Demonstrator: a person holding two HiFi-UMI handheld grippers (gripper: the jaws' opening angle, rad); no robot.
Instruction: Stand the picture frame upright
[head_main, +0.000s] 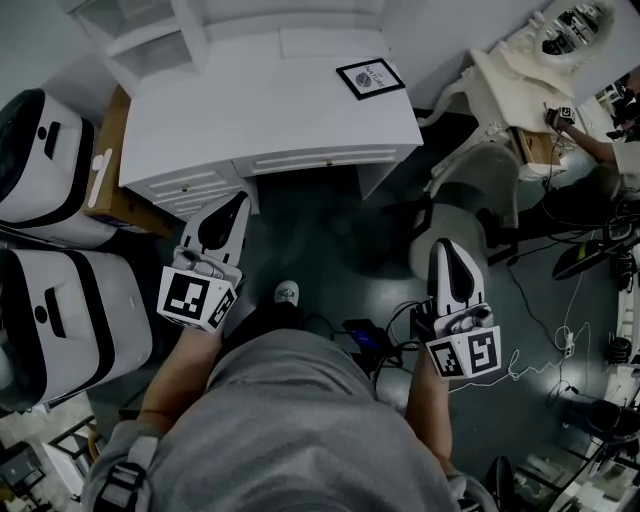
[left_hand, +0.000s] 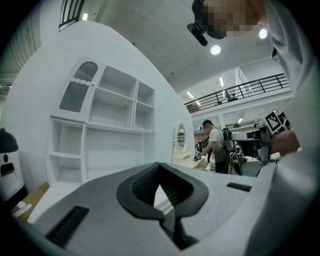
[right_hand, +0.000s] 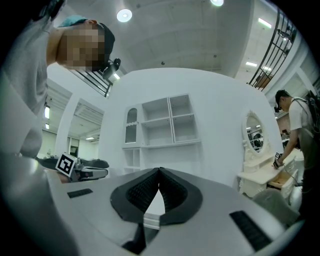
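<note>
The floor (head_main: 340, 240) is dark grey and a bit shiny. A white worktop (head_main: 250, 120) with drawers in its front stands by a white wall (right_hand: 220, 100). At the back of it stands a white shelf unit (left_hand: 107, 127) with open boxes and one arched panel. To the right is a white dressing table (right_hand: 260, 177) with an oval mirror (right_hand: 254, 134), and a white chair (head_main: 480, 190) stands near it. A brown cardboard box (head_main: 108, 190) lies beside the worktop on the left. Thin cables (head_main: 545, 335) trail over the floor on the right. Round lamps (right_hand: 124, 15) shine in the high ceiling. A black railing (left_hand: 240, 90) runs along an upper floor.
</note>
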